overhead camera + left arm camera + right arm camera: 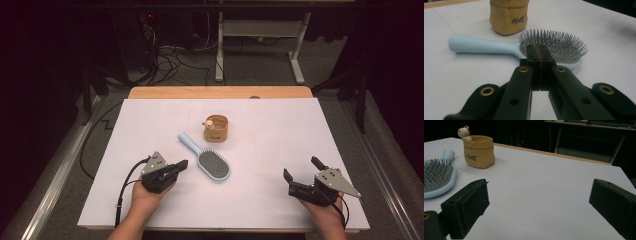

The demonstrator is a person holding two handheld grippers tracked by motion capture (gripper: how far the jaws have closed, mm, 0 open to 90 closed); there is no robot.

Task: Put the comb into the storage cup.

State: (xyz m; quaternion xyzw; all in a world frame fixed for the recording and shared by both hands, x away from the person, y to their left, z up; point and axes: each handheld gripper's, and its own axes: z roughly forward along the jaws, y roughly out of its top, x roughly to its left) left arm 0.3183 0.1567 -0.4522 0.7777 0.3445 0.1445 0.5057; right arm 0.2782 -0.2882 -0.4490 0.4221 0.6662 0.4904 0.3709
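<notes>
**Hairbrush lies diagonal, mid-table**

I see the light-blue hairbrush (209, 158) bristles-up, its long axis diagonal: handle toward the table's (150, 210) far-left corner, head toward the near edge. My left claw (183, 164) is pressed together, empty, just beside it; my right claw (301, 168) stands apart.

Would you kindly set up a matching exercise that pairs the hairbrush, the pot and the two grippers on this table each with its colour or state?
Things:
1. hairbrush
2. bear pot
3. left gripper
4. right gripper

Colours or states:
A. jaws wide apart, nothing between them
B. tan, standing upright behind the brush
C. jaws pressed together, empty, pointing at the brush head
D. light blue, lying flat with its bristles up

Pairs: 1-D, 2-B, 3-C, 4-A
</notes>
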